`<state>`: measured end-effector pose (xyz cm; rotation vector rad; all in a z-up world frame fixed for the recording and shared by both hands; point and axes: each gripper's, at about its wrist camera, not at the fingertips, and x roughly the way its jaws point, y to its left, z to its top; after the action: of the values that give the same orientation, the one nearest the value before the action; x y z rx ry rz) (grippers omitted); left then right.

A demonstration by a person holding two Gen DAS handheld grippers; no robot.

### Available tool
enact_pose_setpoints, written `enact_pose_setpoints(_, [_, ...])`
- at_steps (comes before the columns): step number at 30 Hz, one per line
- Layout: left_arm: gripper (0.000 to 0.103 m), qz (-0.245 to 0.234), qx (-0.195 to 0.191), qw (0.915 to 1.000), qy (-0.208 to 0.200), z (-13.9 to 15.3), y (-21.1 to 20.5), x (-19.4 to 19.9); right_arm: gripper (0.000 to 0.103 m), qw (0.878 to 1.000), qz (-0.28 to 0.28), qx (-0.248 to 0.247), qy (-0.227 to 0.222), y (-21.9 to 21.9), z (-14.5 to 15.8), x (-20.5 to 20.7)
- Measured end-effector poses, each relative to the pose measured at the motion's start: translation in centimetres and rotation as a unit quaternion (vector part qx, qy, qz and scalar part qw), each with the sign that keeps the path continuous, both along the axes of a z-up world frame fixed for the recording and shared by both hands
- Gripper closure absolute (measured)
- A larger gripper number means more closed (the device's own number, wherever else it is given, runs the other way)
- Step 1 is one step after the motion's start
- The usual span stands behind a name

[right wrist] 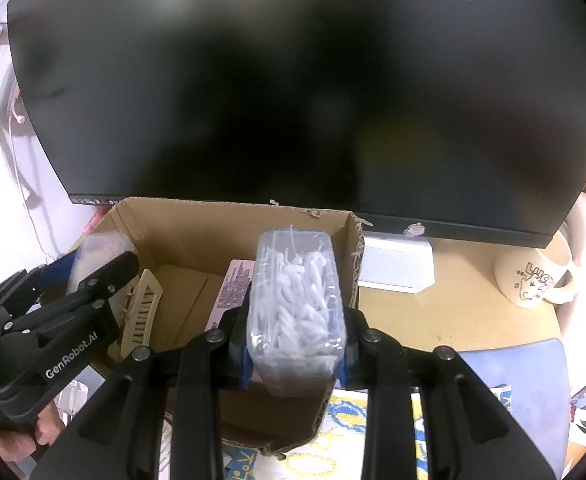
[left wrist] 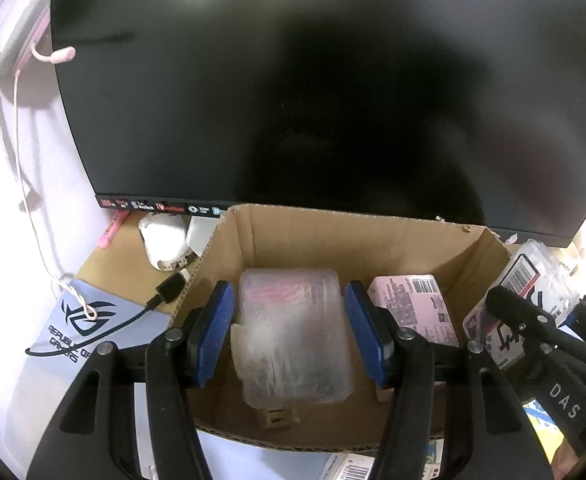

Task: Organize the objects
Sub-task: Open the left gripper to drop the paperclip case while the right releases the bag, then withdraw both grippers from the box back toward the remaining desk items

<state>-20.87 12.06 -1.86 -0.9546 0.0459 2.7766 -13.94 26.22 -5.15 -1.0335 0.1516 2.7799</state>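
Note:
An open cardboard box (left wrist: 333, 232) stands on the desk below a dark monitor. My left gripper (left wrist: 289, 332) is over the box, its blue pads on either side of a clear plastic case (left wrist: 293, 336) with a small gap on each side. A pink packet (left wrist: 413, 304) lies in the box to the right, and a beige comb (right wrist: 143, 312) lies at the left. My right gripper (right wrist: 295, 344) is shut on a clear box of white floss picks (right wrist: 297, 304), held above the cardboard box's (right wrist: 197, 216) right side.
A large black monitor (left wrist: 313, 80) fills the back. A pink headset (left wrist: 25, 20) hangs at the left, with a black cable plug (left wrist: 171, 288) and a grey mouse mat (left wrist: 77, 320) below. A white block (right wrist: 397, 266) and a cream mug (right wrist: 537, 276) stand at the right.

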Motion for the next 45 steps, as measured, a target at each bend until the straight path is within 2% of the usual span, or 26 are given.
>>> enact_pose_setpoints(11, [0.045,0.008,0.000,0.9999,0.007,1.3,-0.7,0.6,0.070,1.000,0.002,-0.001,0.006,-0.2,0.3,0.2])
enact_pose_setpoints(15, [0.028,0.017,-0.002,0.9997,0.018,2.1,-1.3,1.3,0.069,1.000,0.003,-0.007,0.013,-0.2,1.2,0.9])
enact_pose_setpoints(17, [0.025,0.022,-0.004,0.9994,0.025,2.5,-1.6,1.7,0.068,1.000,0.005,-0.009,0.016,-0.3,1.5,1.2])
enact_pose_setpoints(19, [0.013,0.025,-0.008,0.9992,0.031,3.0,-1.8,2.1,0.059,1.000,0.008,-0.009,0.025,-0.4,1.9,1.6])
enact_pose_setpoints(21, [0.006,0.032,-0.015,0.9985,0.041,3.5,-2.1,2.5,0.038,1.000,0.010,-0.007,0.028,-0.5,2.1,1.8])
enact_pose_setpoints(22, [0.003,0.040,-0.021,0.9979,0.047,3.8,-2.3,2.7,0.035,1.000,0.009,-0.005,0.030,-0.8,2.3,1.9])
enact_pose_setpoints(25, [0.000,0.059,-0.029,0.9966,0.049,4.1,-3.0,2.8,0.032,1.000,0.006,0.006,0.024,-1.0,2.3,1.7])
enact_pose_setpoints(29, [0.000,0.068,-0.007,0.9973,0.027,4.2,-4.4,2.6,0.012,1.000,0.005,0.000,0.017,-1.2,2.4,1.9])
enact_pose_setpoints(33, [0.000,0.078,-0.001,0.9968,0.018,4.2,-5.4,3.0,0.000,1.000,0.003,-0.022,0.017,-1.2,3.1,2.3])
enact_pose_setpoints(36, [0.000,0.082,0.003,0.9965,0.016,4.5,-6.1,3.5,0.000,1.000,0.007,-0.026,0.015,-1.3,3.6,2.9])
enact_pose_setpoints(45, [0.000,0.079,0.004,0.9964,0.030,6.3,-6.4,5.6,0.000,1.000,0.021,0.009,0.018,-3.4,4.8,5.6])
